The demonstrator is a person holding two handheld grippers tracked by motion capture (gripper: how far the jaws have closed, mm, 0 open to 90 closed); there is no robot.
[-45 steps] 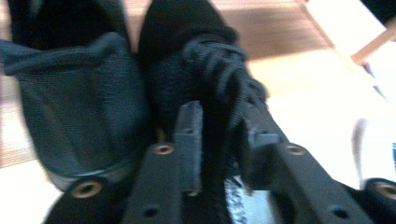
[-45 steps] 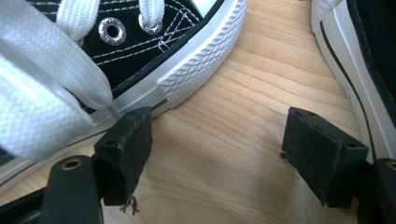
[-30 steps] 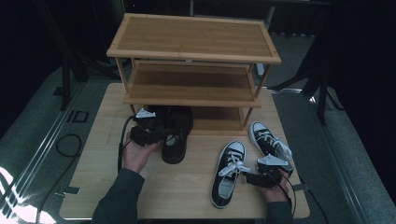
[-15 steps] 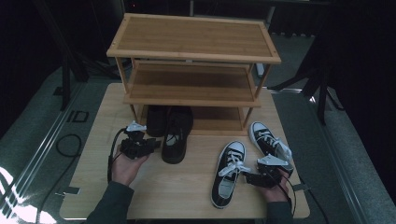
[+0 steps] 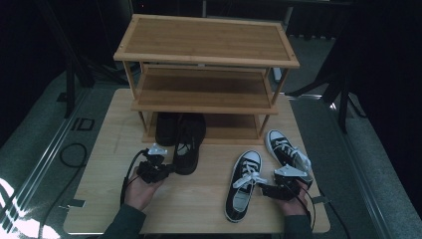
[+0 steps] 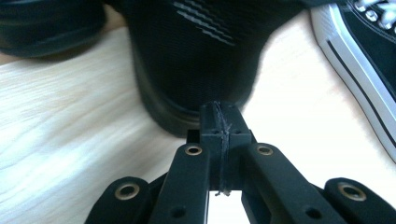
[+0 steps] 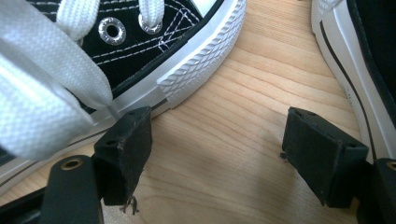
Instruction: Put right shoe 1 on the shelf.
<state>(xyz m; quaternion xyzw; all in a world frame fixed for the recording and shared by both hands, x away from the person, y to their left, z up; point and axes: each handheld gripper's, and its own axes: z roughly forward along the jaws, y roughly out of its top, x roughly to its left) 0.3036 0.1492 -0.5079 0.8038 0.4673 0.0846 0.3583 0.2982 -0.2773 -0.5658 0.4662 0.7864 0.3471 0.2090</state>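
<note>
The left gripper (image 5: pixel 158 170) has just been closing, and its jaws are now pressed together with nothing between them; in the left gripper view the two black pads (image 6: pixel 220 123) meet flat against each other. Straight ahead at twelve o'clock, just beyond the tips, sits the heel of the black shoe (image 6: pixel 196 56), near the pads but, as far as I can tell, not pinched. In the high view that black shoe (image 5: pixel 189 144) lies with its toe tucked under the bottom tier of the wooden shoe rack (image 5: pixel 206 64), and a second dark shoe (image 5: pixel 166 127) stands beside it at roughly ten o'clock from the gripper.

The right gripper (image 5: pixel 271 190) rests low on the bench (image 5: pixel 99 164) with its jaws spread. In the right gripper view the left pad (image 7: pixel 125 151) sits close against the white rubber sole of the black-and-white sneaker (image 7: pixel 140 60), while the other pad stands apart over bare wood. The second sneaker (image 5: pixel 283 149) lies at about one o'clock from this gripper.

My reading is that the work in hand is stowing shoes on the rack, and that the left gripper is lined up to nudge the black shoe by its heel. The next move likely calls for a straight, level push toward twelve o'clock, kept centred on the heel so the shoe slides in without swinging into its neighbour.
</note>
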